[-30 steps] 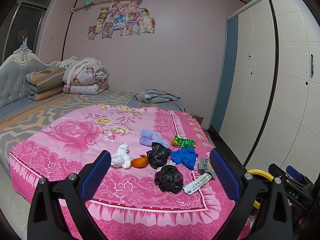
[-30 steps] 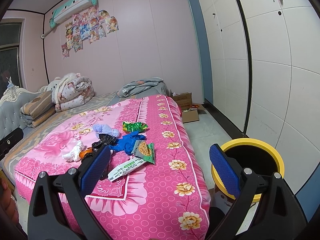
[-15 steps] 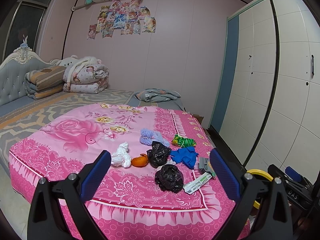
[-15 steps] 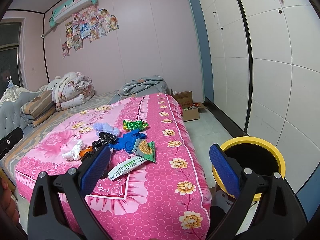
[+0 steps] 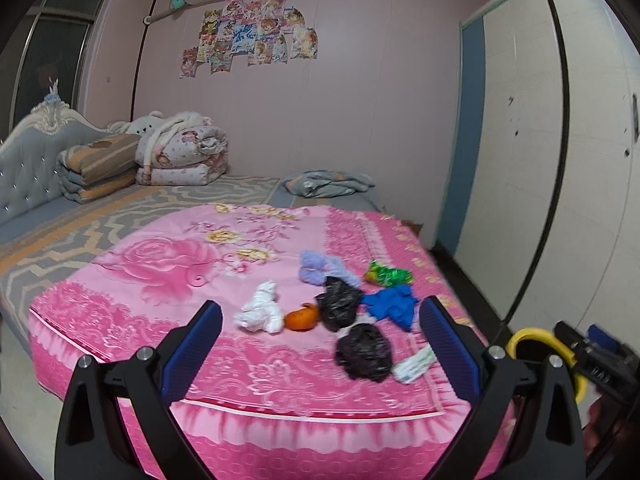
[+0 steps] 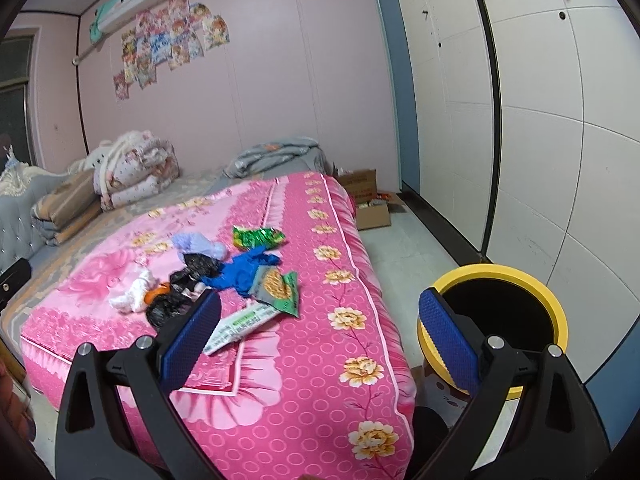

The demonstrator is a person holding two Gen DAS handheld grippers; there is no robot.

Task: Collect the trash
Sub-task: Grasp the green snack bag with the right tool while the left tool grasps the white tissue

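Trash heaped on the near right part of the pink bedspread (image 5: 168,280): white wad (image 5: 260,314), orange peel (image 5: 302,317), two black bags (image 5: 339,307) (image 5: 363,352), blue glove (image 5: 394,306), lilac wad (image 5: 316,269), green wrapper (image 5: 386,276), snack packet (image 6: 278,286) and white wrapper (image 6: 240,324). All untouched, nothing collected yet. Yellow bin (image 6: 496,272) on the floor right of the bed, mouth up, well apart from the heap.

Closer to the heap now than a second ago: litter larger in both views, slight blur from the advance. Left gripper (image 5: 320,344) spread wide and empty, near black bag framed between the blue pads (image 5: 200,344). Right gripper (image 6: 320,340) likewise spread and empty, left pad (image 6: 188,340) overlapping the near black bag and white wrapper in view, right pad before the bin.

Meaning, as a guess: approach under way, first pick soon, likely the near black bag or white wrapper; short carry right to the bin afterwards
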